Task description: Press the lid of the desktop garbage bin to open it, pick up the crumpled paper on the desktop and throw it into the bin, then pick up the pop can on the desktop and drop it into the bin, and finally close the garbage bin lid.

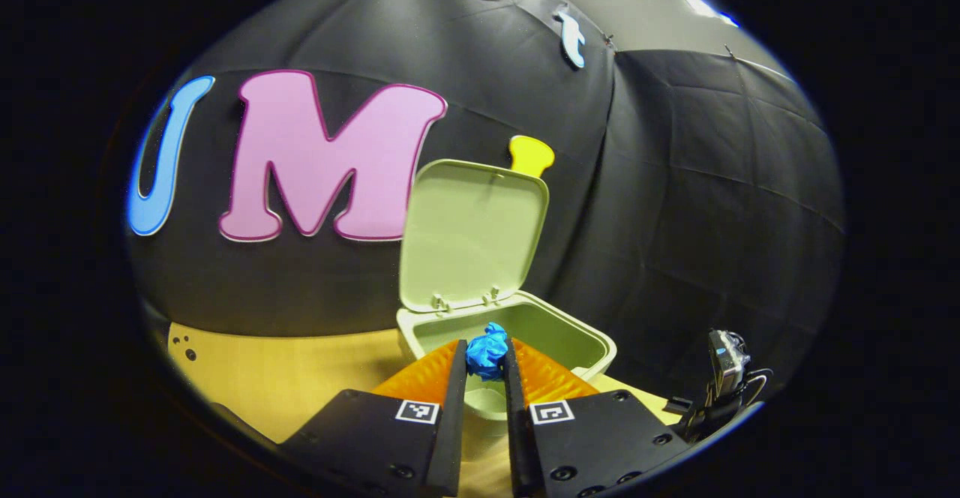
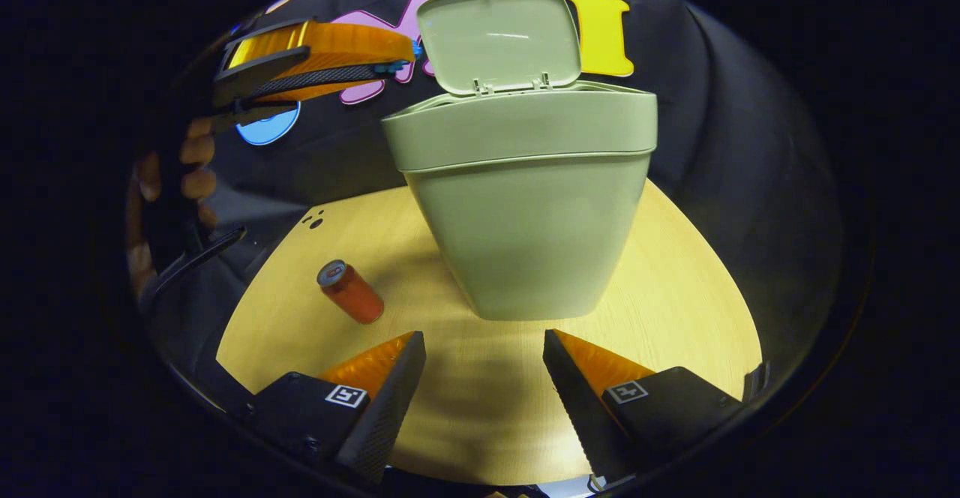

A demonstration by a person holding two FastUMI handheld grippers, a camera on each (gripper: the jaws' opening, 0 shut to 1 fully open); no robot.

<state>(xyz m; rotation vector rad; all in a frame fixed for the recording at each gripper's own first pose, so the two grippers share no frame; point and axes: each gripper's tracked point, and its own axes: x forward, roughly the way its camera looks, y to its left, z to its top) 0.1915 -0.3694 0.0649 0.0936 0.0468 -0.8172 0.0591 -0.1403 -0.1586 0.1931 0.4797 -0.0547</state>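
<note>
Left claw [image 1: 486, 367] is pinched narrow on the blue crumpled paper ball [image 1: 487, 349], held up over the near rim of the pale green plastic desktop bin [image 1: 592, 340], whose hinged lid [image 1: 472, 232] stands upright behind the opening. To my eye the paper sits just above the mouth, so letting go should drop it in. Right claw [image 2: 484, 370] hangs wide and empty, low over the wooden tabletop [image 2: 675, 310]. The red pop can [image 2: 349, 291] stands beside the bin, nearer that right claw.
</note>
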